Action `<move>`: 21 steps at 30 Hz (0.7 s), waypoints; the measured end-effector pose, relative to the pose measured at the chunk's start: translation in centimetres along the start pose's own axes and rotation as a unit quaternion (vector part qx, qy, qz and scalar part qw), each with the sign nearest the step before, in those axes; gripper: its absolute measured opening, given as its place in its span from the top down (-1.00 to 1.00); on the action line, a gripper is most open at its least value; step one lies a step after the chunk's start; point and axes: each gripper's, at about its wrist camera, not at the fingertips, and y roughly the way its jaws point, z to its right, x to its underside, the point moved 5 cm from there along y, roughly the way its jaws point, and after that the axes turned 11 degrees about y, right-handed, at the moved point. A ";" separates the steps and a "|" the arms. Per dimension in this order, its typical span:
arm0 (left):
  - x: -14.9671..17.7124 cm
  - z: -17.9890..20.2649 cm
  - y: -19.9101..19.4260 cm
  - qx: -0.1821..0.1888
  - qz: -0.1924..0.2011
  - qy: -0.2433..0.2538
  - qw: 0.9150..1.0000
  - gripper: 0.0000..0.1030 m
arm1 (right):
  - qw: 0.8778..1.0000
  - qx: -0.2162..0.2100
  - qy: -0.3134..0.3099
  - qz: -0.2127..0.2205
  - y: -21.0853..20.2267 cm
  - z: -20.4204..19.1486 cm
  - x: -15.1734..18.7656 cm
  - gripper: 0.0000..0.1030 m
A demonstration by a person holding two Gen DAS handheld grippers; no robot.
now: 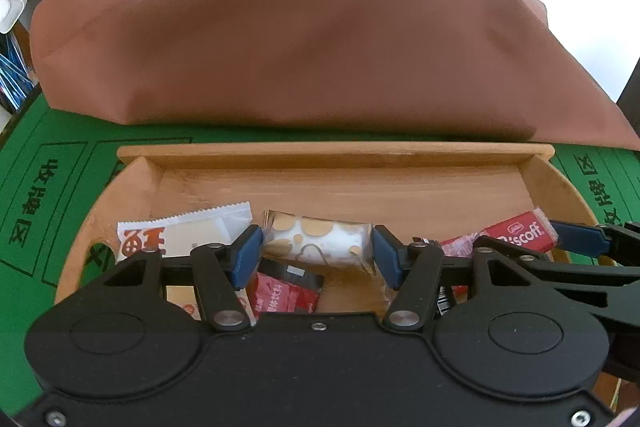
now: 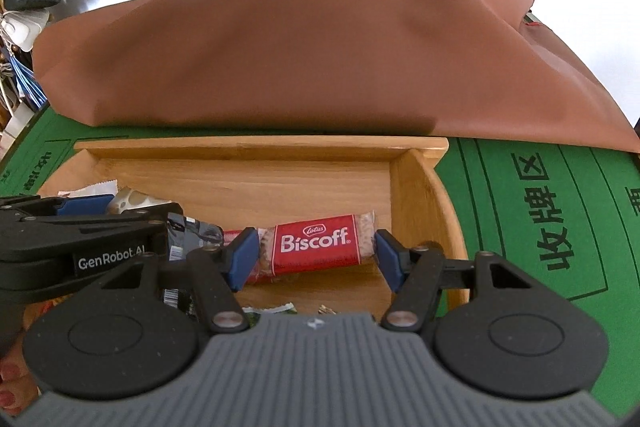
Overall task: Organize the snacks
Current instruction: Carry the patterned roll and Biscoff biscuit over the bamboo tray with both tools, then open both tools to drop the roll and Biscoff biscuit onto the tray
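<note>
In the left wrist view my left gripper (image 1: pixel 318 253) is shut on a clear packet with gold dots (image 1: pixel 320 239), its blue pads pressing on both ends, low over the wooden tray (image 1: pixel 340 183). In the right wrist view my right gripper (image 2: pixel 316 251) has its pads against the ends of a red Biscoff packet (image 2: pixel 314 241), which sits low in the tray (image 2: pixel 240 179) near its right wall. The two grippers are side by side: the right gripper (image 1: pixel 580 239) shows with the Biscoff packet (image 1: pixel 520 233) at the right edge, and the left gripper (image 2: pixel 80 207) at the left edge.
A white packet with orange characters (image 1: pixel 180 235), a red packet (image 1: pixel 284 295) and a dark packet (image 2: pixel 192 231) lie in the tray's near part. A big brown bag (image 1: pixel 320 47) lies behind the tray on the green mat (image 2: pixel 520 227). Painted fingernails (image 2: pixel 10 371) show at the lower left.
</note>
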 end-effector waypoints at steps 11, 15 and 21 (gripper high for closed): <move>0.3 0.1 0.3 0.003 -0.002 0.003 1.000 -0.14 | 1.000 0.000 0.001 -0.003 0.4 0.1 0.0 -0.33; 0.3 0.0 -0.2 -0.007 0.004 0.008 1.000 -0.21 | 1.000 0.000 0.000 -0.001 0.2 0.4 0.1 -0.51; 0.2 -0.4 -2.3 -0.036 0.022 0.028 0.999 -0.60 | 1.000 -0.005 0.004 0.006 -0.9 0.7 0.1 -0.69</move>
